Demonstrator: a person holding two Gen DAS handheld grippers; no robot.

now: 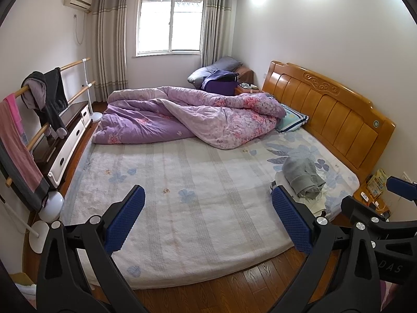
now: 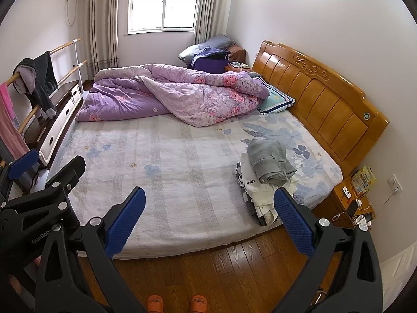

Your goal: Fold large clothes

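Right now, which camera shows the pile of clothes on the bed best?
The right wrist view: the clothes pile shows nearly whole, grey garment atop white ones. In the left wrist view, a gripper finger hides part of the pile.

Grey garment [image 2: 269, 160] hides most of pile [image 2: 256, 193] beneath.

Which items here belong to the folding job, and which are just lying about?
Job:
grey rolled garment
white printed garment beneath it
open left tongs
open right tongs

Lying about:
purple floral quilt
light-blue pillow
dark robe on wooden rail
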